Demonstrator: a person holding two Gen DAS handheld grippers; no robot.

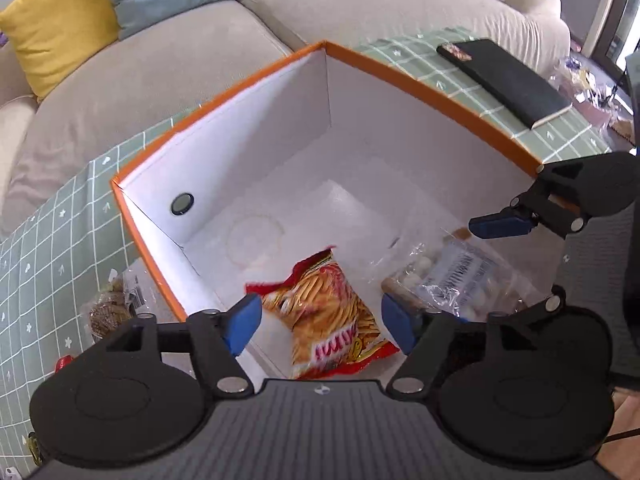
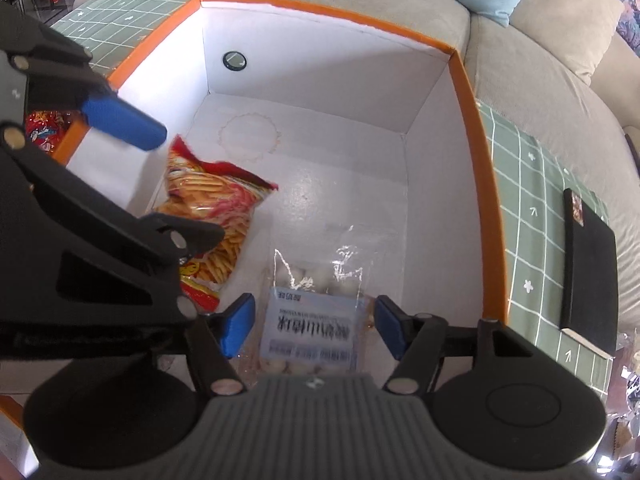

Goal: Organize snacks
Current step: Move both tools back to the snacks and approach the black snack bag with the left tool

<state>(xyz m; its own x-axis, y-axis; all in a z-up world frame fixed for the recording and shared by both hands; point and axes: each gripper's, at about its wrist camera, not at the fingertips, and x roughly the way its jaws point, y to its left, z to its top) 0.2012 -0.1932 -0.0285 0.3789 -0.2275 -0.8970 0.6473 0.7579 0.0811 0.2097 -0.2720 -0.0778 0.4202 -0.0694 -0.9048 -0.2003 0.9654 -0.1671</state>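
An orange box (image 1: 224,92) with a white inside stands on the table, and both grippers hang over it pointing down. A red bag of stick snacks (image 1: 332,312) lies on the box floor between the spread pads of my left gripper (image 1: 320,320), which do not press it. Beside it lies a clear bag of white balls (image 2: 316,320) with a blue label, between the pads of my right gripper (image 2: 314,324), also untouched. The red bag (image 2: 216,200) shows partly behind the left gripper's blue finger (image 2: 124,120). The clear bag (image 1: 452,276) sits under the right gripper's finger (image 1: 500,226).
The box rests on a green checked tablecloth (image 1: 48,240). A black book (image 1: 508,80) lies to the right of the box. A clear bag of brown snacks (image 1: 112,304) and a red packet (image 2: 44,128) lie outside its left wall. A beige sofa with a yellow cushion (image 1: 60,24) stands behind.
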